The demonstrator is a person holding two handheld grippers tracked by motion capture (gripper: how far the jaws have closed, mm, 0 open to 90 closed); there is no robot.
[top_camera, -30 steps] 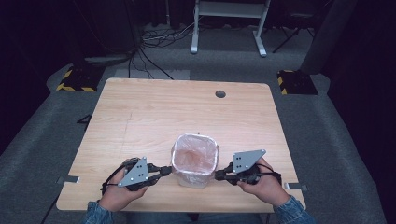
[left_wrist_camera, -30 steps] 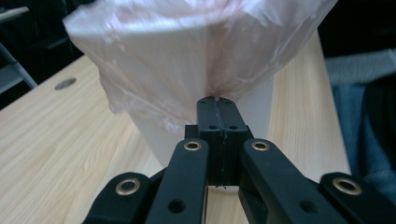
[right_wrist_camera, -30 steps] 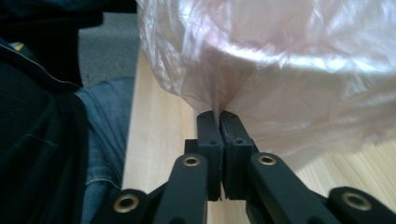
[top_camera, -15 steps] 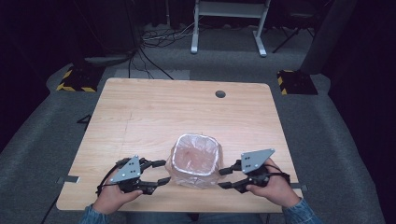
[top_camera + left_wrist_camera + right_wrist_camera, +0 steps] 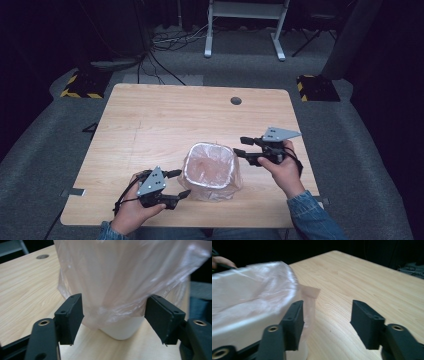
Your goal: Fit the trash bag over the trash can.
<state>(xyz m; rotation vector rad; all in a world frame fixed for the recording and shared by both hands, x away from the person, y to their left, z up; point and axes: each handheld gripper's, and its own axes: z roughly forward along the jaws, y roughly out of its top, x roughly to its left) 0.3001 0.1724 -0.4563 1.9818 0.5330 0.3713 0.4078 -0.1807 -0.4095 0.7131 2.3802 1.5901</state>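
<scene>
White bin (image 5: 212, 172), pinkish bag-lined, apparently upright, table's near edge.

A light wooden table (image 5: 165, 125) carries a white bin lined with a clear plastic bag (image 5: 212, 172) near its front edge.

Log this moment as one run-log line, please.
bin: white, on table | bag liner: fitted over rim | left claw: open, just released | right claw: open, clear of bag
</scene>
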